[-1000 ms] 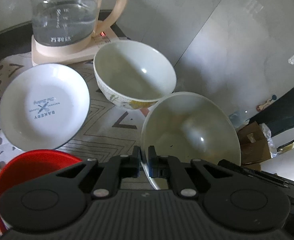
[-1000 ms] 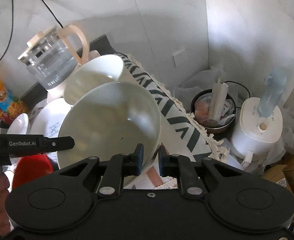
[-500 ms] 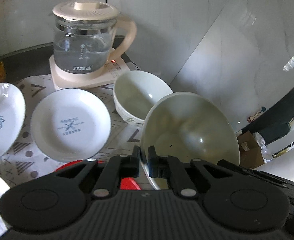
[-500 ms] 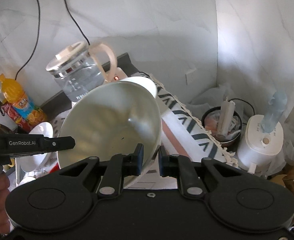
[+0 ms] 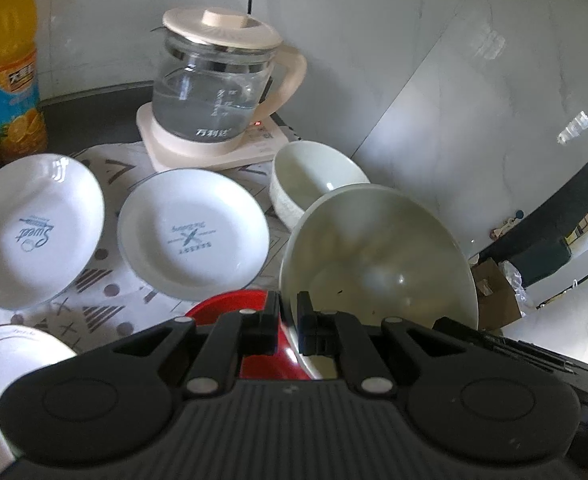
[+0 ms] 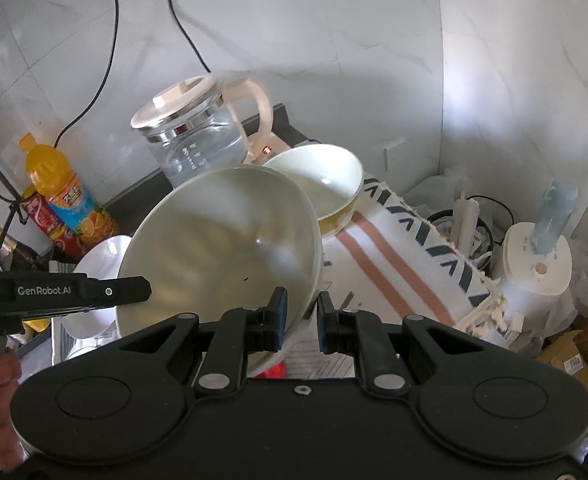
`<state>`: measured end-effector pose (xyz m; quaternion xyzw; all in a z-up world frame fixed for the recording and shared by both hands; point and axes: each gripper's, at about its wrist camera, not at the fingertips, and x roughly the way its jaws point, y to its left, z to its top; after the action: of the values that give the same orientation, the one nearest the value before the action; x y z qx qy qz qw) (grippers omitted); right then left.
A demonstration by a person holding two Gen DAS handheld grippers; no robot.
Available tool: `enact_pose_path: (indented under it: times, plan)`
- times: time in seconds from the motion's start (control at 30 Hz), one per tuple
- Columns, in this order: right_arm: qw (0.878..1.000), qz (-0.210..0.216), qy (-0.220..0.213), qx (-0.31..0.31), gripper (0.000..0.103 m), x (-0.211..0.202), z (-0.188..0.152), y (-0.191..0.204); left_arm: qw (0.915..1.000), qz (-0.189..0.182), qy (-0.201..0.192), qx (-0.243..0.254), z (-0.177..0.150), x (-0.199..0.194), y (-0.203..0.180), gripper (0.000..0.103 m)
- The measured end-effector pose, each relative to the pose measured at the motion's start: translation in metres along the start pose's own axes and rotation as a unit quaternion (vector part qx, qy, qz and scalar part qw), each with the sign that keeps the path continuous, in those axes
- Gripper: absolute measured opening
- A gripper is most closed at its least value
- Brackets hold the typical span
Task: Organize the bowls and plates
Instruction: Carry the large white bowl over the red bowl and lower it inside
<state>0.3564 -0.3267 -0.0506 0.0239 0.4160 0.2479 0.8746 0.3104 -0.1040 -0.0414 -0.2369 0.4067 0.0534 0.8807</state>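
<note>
Currently both grippers pinch the rim of one large bowl (image 5: 378,256), held tilted in the air above the desk (image 5: 105,308). Left gripper (image 5: 287,324): fingers narrow, clamped on the near rim. Right gripper (image 6: 300,318): fingers narrow, clamped on the opposite rim.

Risk, judged: the rim is thin and glazed, so a pinch could slip if the two hands twist apart; the tilted bowl could also clip the smaller bowl (image 5: 314,184) or red bowl (image 5: 253,332) below.

Large bowl: pale greenish-white, glossy, empty, a few dark specks inside. Two white plates (image 5: 193,236) lie flat nearby.
</note>
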Motion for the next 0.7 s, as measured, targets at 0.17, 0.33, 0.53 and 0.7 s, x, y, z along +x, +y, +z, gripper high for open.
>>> enact_pose_path:
  times: [0.17,0.33,0.53,0.7]
  plan:
    - [1.000,-0.003,0.006,-0.002,0.015,-0.001,-0.012,0.015,1.0000,-0.001,0.007,-0.004,-0.008,-0.009,0.013,0.006]
    - [1.000,-0.007,0.013,-0.003,0.015,0.000,-0.022,0.027,0.9999,0.002,0.015,-0.007,-0.014,-0.013,0.025,0.006]
    - [1.000,-0.010,0.024,-0.005,0.015,0.005,-0.030,0.035,0.9995,0.006,0.029,-0.010,-0.020,-0.010,0.035,0.006]
    - [0.999,-0.013,0.035,-0.007,0.014,0.012,-0.035,0.038,0.9990,0.008,0.041,-0.017,-0.027,-0.005,0.041,0.007]
